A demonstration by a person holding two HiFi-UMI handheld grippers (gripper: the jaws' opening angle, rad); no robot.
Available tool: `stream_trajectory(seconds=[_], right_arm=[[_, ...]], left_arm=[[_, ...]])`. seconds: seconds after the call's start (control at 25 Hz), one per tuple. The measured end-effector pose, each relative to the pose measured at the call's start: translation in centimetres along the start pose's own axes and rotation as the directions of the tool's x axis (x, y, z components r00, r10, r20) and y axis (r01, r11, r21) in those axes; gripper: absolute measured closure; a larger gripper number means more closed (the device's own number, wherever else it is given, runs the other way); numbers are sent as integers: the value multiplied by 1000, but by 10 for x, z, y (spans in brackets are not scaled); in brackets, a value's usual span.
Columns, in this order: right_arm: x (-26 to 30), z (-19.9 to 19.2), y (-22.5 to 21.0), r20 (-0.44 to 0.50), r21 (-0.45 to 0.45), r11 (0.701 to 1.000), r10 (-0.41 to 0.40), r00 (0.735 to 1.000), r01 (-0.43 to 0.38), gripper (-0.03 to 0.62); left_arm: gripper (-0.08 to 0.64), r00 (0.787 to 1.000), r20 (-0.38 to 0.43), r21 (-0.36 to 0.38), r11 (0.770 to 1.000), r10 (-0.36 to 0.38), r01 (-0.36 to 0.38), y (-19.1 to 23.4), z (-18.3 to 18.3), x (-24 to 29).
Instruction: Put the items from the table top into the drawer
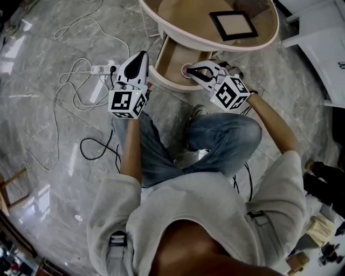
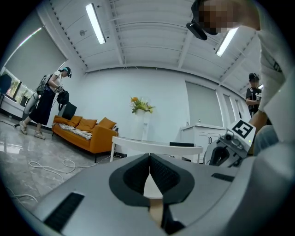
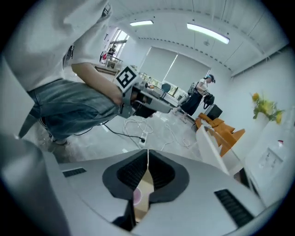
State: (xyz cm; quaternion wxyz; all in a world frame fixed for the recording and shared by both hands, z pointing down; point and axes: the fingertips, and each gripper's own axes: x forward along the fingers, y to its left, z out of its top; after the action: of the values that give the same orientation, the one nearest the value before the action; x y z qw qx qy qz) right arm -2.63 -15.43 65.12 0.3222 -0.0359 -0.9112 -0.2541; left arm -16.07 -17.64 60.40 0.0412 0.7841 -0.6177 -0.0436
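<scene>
A black-framed square panel (image 1: 233, 25) lies on the round wooden table top (image 1: 183, 16). Under the table's rim the wooden drawer (image 1: 171, 60) stands pulled out, and a small pink round item (image 1: 186, 69) lies in it. My right gripper (image 1: 193, 71) hangs over the drawer just beside that item, jaws shut and empty; in the right gripper view the pads (image 3: 138, 173) meet, with the pink item (image 3: 138, 195) showing below them. My left gripper (image 1: 142, 55) is held left of the drawer, shut (image 2: 150, 159) with nothing between its pads.
White and black cables (image 1: 75, 86) and a power strip (image 1: 102, 69) trail over the marble floor on the left. The person's knees (image 1: 215, 137) are below the drawer. White furniture (image 1: 318, 48) stands to the right. An orange sofa (image 2: 85, 131) and another person (image 2: 46, 101) are farther off.
</scene>
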Motion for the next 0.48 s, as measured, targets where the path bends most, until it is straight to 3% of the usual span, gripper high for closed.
stream_trajectory(seconds=[0.2,0.32,0.48], right_arm=[[-50,22,-48,8,-17,989,-149,989,149,561],[-77,12,-82,-49,-12,974,-225,973,224,561],[-107,-15,-113,-157,-37,964,-268,951,265,561]], left_arm=[[543,1000,7,-4,1000,-15,15,-4,1,3],[543,1000,5,-5,1000,-19,19,-5,1,5],[543,1000,6,-12,1000,-15,15,-4,2,2]])
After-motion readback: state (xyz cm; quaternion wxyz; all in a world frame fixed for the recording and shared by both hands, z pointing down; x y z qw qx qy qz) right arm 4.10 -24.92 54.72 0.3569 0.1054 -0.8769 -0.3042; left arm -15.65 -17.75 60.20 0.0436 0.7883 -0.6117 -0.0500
